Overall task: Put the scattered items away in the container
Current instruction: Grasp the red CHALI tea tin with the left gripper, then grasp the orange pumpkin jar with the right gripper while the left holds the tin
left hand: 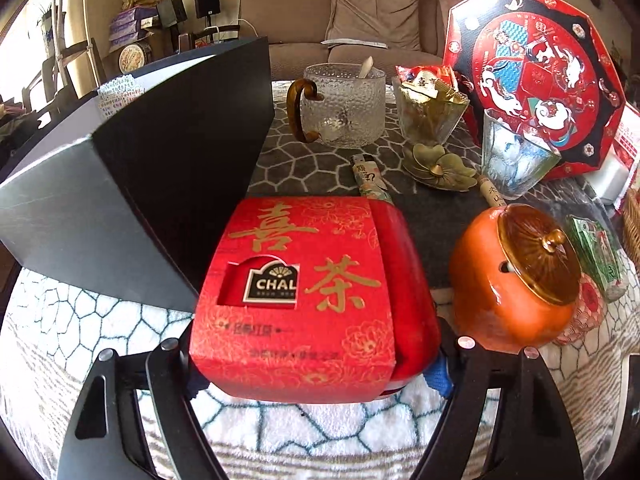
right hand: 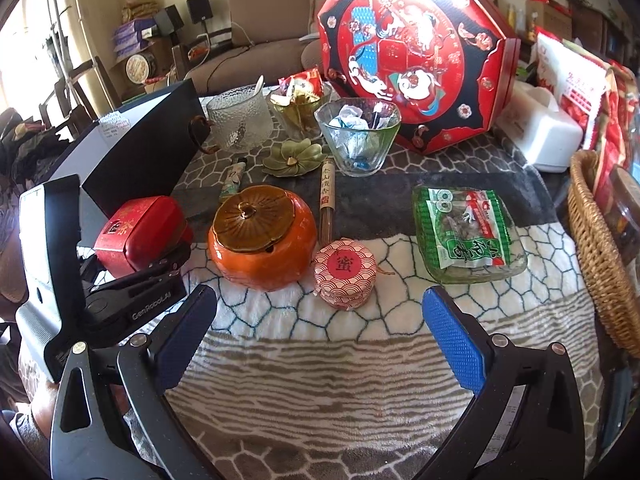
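Note:
My left gripper [left hand: 320, 364] is shut on a red tea box [left hand: 304, 296] with gold characters, held just above the patterned cloth beside the dark box container [left hand: 172, 160]. The same tea box [right hand: 140, 232] and left gripper [right hand: 160, 268] show at the left of the right wrist view, next to the dark box container [right hand: 136, 160]. My right gripper [right hand: 320, 332] is open and empty, with blue pads [right hand: 452, 332], hovering in front of a small round red-and-white jar [right hand: 344, 276]. An orange persimmon-shaped pot [right hand: 260, 244] stands between the tea box and the jar.
A green snack packet lies on a glass dish [right hand: 468, 236]. A glass mug [right hand: 240, 120], two glass bowls [right hand: 360, 136], a leaf-shaped holder [right hand: 292, 156] and incense tubes [right hand: 326, 204] stand further back. A large red octagonal box [right hand: 412, 48] leans at the back. A wicker basket [right hand: 596, 248] is at the right.

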